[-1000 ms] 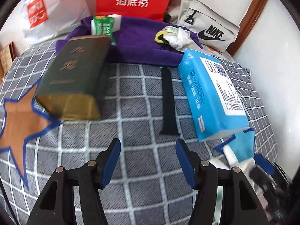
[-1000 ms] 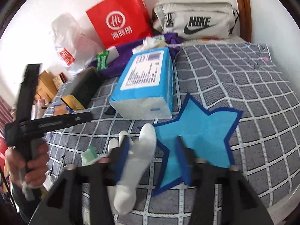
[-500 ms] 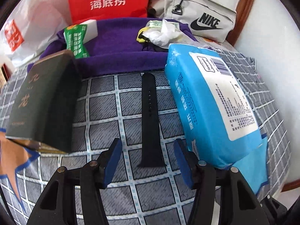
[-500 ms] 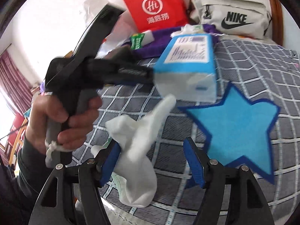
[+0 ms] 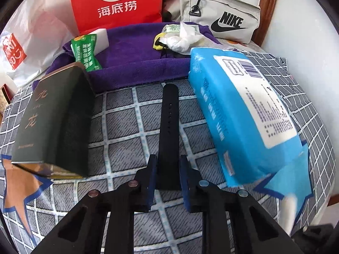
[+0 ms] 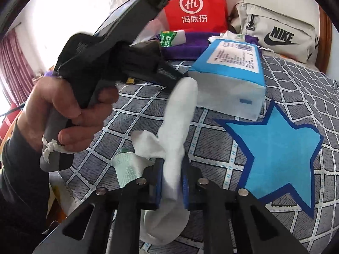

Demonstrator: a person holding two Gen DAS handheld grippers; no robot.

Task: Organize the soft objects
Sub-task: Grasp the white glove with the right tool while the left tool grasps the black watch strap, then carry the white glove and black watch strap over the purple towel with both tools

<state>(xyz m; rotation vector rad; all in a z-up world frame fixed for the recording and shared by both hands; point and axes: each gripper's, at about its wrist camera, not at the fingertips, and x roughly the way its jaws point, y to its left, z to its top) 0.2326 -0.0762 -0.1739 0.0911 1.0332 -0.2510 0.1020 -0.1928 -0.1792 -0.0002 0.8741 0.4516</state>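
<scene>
Left gripper (image 5: 167,169) just closed on black strap (image 5: 169,124) lying on checked bedspread (image 5: 127,114); only right view shows right gripper (image 6: 172,175) just clamped on white sock (image 6: 175,131), near blue star (image 6: 277,148).

A bed covered by a grey quilt with a white grid (image 5: 135,127) fills the frame. White walls (image 5: 300,42) rise behind, a brown wooden frame (image 5: 269,4) upper right. Dark red curtains (image 6: 14,67) hang at the daylit left edge.

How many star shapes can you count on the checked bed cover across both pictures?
2. A blue star lies near the blue tissue pack, which overlaps it in the left wrist view. An orange star lies beside the dark green box. Others may be hidden.
</scene>
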